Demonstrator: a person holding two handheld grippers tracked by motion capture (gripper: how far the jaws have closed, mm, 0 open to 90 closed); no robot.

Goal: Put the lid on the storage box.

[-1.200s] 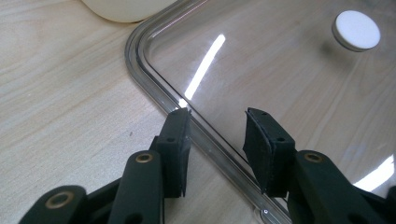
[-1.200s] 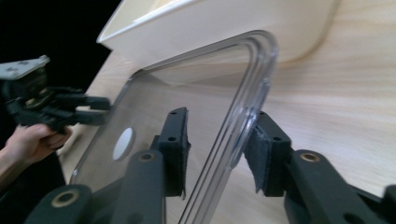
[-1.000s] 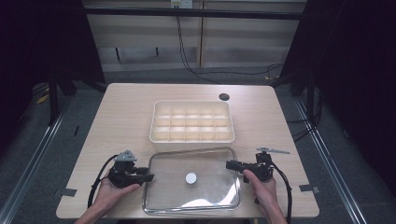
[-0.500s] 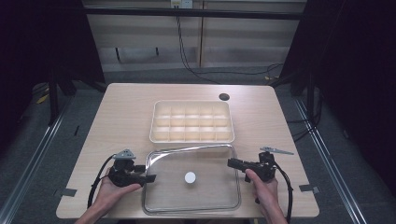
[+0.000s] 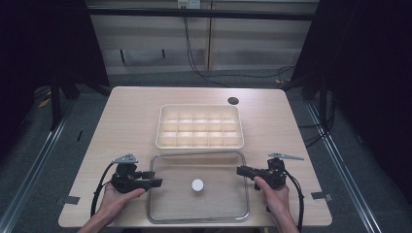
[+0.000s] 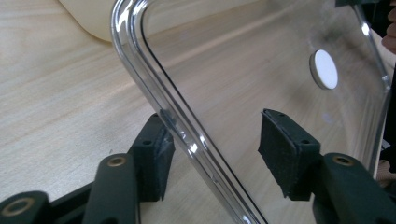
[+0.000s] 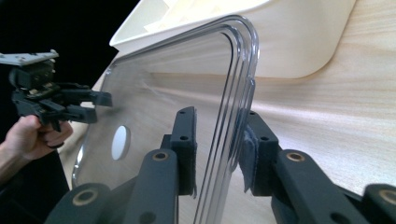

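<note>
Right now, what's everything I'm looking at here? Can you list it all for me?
Table: one, pale wood, under everything.
Compartment tray: one, cream, table centre, compartments look empty.
Clear lid: one, transparent, near edge, in front of the tray.
Round knob: one, white, middle of the lid.
Dark round spot: one, far right of the table.
Left gripper: black, jaws open astride the lid's left rim.
Right gripper: black, jaws open astride the right rim.
Hands: two, holding the grippers.

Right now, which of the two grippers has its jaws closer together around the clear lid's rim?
The right gripper: its pads sit close on both sides of the clear lid's rim. The left gripper's jaws stand wide, one pad well clear of the rim.
</note>
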